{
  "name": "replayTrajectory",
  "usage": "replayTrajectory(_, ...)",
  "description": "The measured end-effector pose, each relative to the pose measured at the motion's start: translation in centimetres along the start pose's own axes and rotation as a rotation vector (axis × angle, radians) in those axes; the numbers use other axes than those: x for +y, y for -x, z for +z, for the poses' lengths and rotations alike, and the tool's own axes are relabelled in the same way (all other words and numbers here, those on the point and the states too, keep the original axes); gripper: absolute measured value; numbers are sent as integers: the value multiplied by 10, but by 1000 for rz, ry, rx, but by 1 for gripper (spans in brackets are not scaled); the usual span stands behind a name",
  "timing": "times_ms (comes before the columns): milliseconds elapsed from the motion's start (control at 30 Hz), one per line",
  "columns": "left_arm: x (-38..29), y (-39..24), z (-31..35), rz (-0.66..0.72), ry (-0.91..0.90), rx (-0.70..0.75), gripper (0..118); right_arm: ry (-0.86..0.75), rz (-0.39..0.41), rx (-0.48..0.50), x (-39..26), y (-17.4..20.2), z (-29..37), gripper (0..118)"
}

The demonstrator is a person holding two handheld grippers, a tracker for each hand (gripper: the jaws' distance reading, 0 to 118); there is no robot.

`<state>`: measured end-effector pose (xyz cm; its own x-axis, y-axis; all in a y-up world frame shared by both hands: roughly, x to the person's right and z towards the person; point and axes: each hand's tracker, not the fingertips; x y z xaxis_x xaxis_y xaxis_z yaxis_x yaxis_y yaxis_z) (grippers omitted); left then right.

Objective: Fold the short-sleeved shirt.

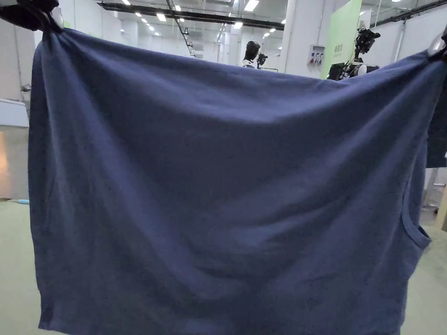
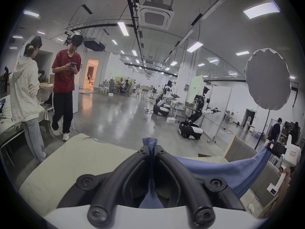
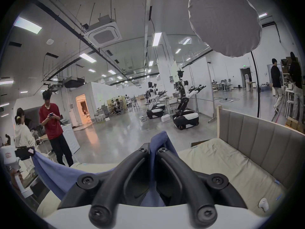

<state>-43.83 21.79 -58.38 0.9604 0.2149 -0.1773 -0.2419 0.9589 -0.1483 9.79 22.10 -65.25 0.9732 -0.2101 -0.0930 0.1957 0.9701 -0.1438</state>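
A dark blue short-sleeved shirt (image 1: 218, 183) hangs spread wide in the air in the head view, stretched between two top corners. My left gripper (image 1: 48, 24) pinches its upper left corner, my right gripper (image 1: 436, 46) its upper right corner. In the left gripper view the black jaws of the left gripper (image 2: 151, 151) are shut on a bunch of blue cloth (image 2: 149, 141), and the shirt (image 2: 222, 168) runs off toward the right gripper (image 2: 272, 147). In the right gripper view the right gripper (image 3: 153, 150) is shut on a fold of shirt (image 3: 159, 138).
Below lies a pale green padded surface (image 3: 214, 158) with a grey upholstered backrest (image 3: 264, 141). Two people (image 2: 64, 77) stand at the left by a table. Wheeled robots (image 2: 191, 126) stand on the shiny floor beyond. A round white light diffuser (image 2: 267, 79) hangs on a stand at the right.
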Motion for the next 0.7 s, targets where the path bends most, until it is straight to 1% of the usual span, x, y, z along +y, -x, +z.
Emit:
replayTrajectory(33, 3, -3, -8, -4, -18, 13, 4, -8, -3, 1, 2, 0, -7, 7)
replayTrajectory(167, 9, -12, -35, -50, -51, 37, 4, -63, 40, -31, 15, 9, -33, 7)
replayTrajectory(200, 8, -13, -42, -57, -53, 47, 4, -75, 41, -32, 17, 10, -38, 7)
replayTrajectory(267, 5, -15, -56, -58, -51, 52, 4, -86, 29, -40, 20, 10, -50, 7)
replayTrajectory(333, -1, -15, -73, -49, -42, 57, 4, -97, -6, -32, 19, 7, -61, 7)
replayTrajectory(400, -9, -16, -90, -46, -23, 60, 3, -94, -22, -34, 16, 4, -72, 7)
replayTrajectory(467, -23, -13, -107, -26, -6, 55, 3, -86, -15, -40, 6, 0, -82, 7)
replayTrajectory(567, -50, -8, -126, 0, 48, 23, 3, -56, 15, -47, -19, -9, -91, 7)
replayTrajectory(633, -72, -4, -137, -2, 82, 22, 4, -4, 11, -42, -40, -18, -97, 7)
replayTrajectory(700, -93, -2, -144, -11, 131, 35, 4, 40, -11, -28, -62, -28, -101, 7)
